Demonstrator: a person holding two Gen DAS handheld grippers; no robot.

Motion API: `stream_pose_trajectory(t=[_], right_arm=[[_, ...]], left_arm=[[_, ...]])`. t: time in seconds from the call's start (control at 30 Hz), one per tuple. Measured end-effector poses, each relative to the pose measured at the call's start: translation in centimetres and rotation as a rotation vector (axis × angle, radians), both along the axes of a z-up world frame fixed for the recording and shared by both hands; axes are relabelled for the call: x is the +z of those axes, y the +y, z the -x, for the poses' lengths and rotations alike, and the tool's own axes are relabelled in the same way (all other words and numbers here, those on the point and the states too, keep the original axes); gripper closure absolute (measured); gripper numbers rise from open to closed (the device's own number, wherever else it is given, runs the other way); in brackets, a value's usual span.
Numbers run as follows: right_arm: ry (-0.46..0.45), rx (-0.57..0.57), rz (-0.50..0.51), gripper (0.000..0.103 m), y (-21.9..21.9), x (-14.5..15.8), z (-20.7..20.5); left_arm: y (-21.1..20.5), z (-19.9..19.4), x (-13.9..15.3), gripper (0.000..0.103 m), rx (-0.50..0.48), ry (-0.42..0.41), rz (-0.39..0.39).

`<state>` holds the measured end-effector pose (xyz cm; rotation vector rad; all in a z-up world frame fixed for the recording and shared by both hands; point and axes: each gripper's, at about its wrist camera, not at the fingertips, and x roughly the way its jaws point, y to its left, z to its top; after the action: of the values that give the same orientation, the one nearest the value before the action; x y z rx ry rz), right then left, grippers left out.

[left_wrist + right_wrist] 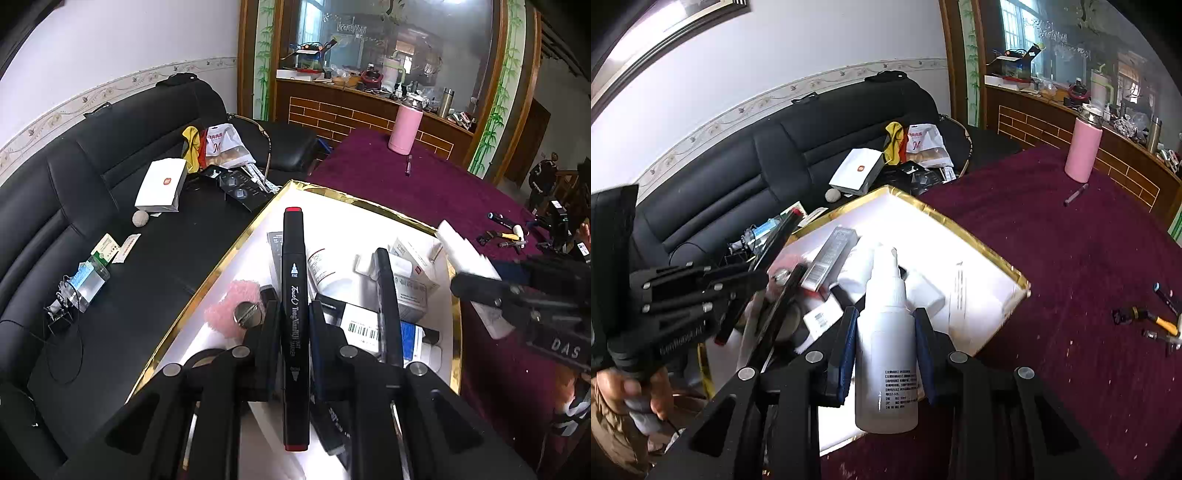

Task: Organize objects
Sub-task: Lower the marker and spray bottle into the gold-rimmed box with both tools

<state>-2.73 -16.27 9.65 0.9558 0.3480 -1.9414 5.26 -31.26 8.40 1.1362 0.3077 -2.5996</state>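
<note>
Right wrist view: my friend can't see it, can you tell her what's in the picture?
The right tool grips a white squeeze bottle over a gold-edged white box full of small packages. The box sits on a dark red tablecloth, with a black sofa behind and a pink flask further back.

The left gripper (293, 325) clamps a black marker (293, 295) with red ends, which runs straight ahead between its fingers. Below and ahead of it lies a white box with a gold rim (332, 194), crowded with small cartons and a pink fluffy piece (231, 306) just left of the fingers. Far ahead stands a pink bottle (404, 129) on purple cloth (424, 192). A black sofa (110, 206) lies to the left, and the other gripper (517, 295) reaches in from the right.
</note>
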Motion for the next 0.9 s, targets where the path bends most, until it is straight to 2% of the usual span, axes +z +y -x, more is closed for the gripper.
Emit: stream_pose_trajectory(t=[0.33,0.9], right_arm=[[-0.017,-0.011,-0.020,0.071,-2.6,-0.4,1.7],[-0.023,-0.049,-0.029,0.071,-4.3,-1.0,3.7]], left_arm=[[-0.7,1.3,-0.4,0.088,-0.001,-0.003,0.002],[-1.3,2.8,-0.8,0.088,-0.025,-0.006,-0.013]])
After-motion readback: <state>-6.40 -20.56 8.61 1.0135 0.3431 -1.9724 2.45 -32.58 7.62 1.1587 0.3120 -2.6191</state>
